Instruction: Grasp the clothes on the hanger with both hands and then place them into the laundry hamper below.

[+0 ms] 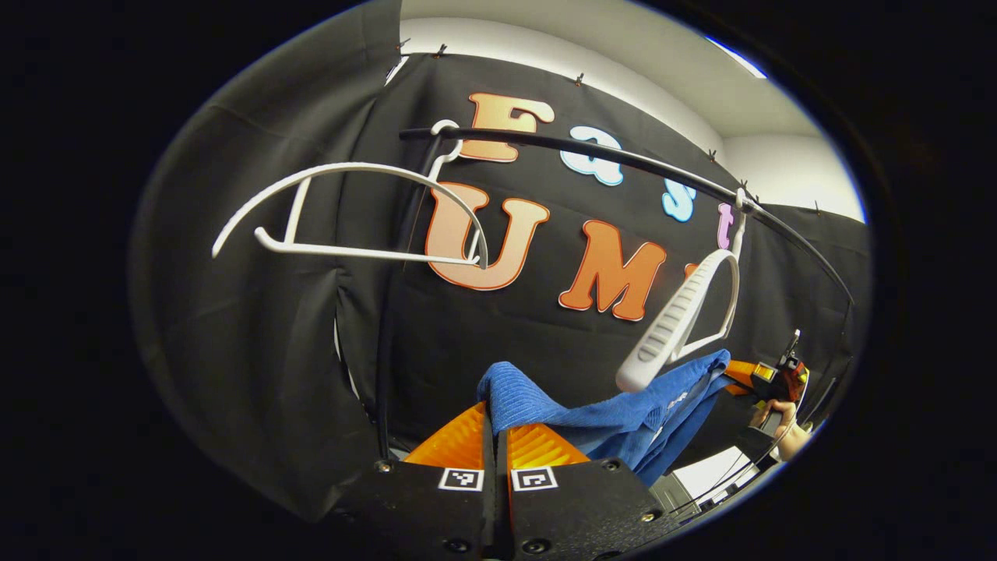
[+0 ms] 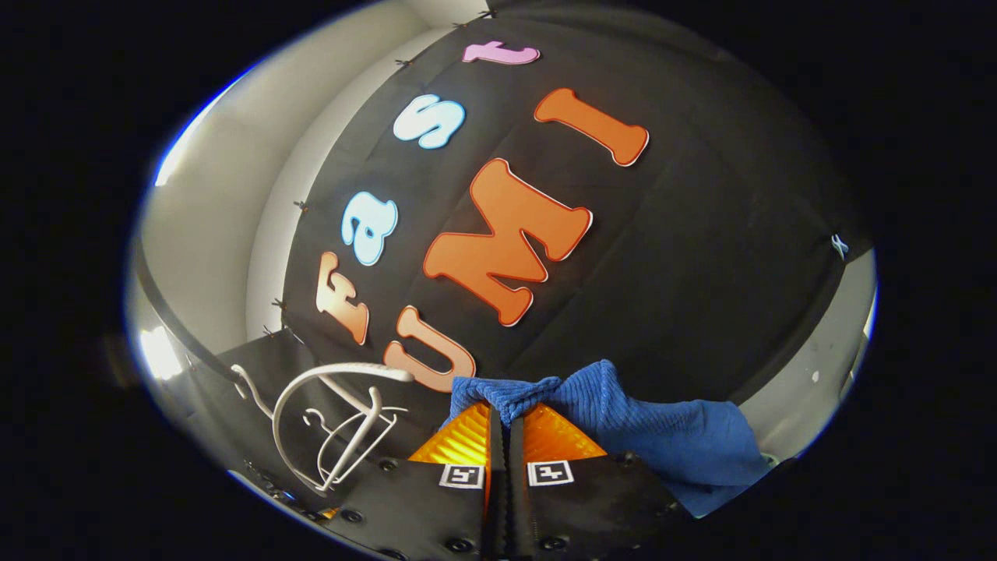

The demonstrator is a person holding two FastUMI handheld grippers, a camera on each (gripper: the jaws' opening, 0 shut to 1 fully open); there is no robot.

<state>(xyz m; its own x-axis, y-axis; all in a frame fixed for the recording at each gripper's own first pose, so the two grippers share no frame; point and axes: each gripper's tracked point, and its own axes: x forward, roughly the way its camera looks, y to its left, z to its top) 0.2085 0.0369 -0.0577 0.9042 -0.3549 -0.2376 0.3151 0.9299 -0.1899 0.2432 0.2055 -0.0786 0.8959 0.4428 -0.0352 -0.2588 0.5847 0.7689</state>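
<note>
Blue garment [image 1: 623, 409] off its hanger, stretched between both grippers. L gripper [image 1: 495, 432] fingers together, pinching cloth at its tips; R gripper [image 2: 506, 425] likewise clamped on the other end. White hangers [image 1: 350, 214] on the rail [image 1: 623, 160] above and ahead of L gripper.

In the left gripper view, a black rail [image 1: 623, 160] curves across the top. A white hanger [image 1: 350, 214] hangs at upper left, and another hanger [image 1: 681, 323] hangs at right, just above the blue cloth [image 1: 592, 409]. Open room lies between them.
</note>
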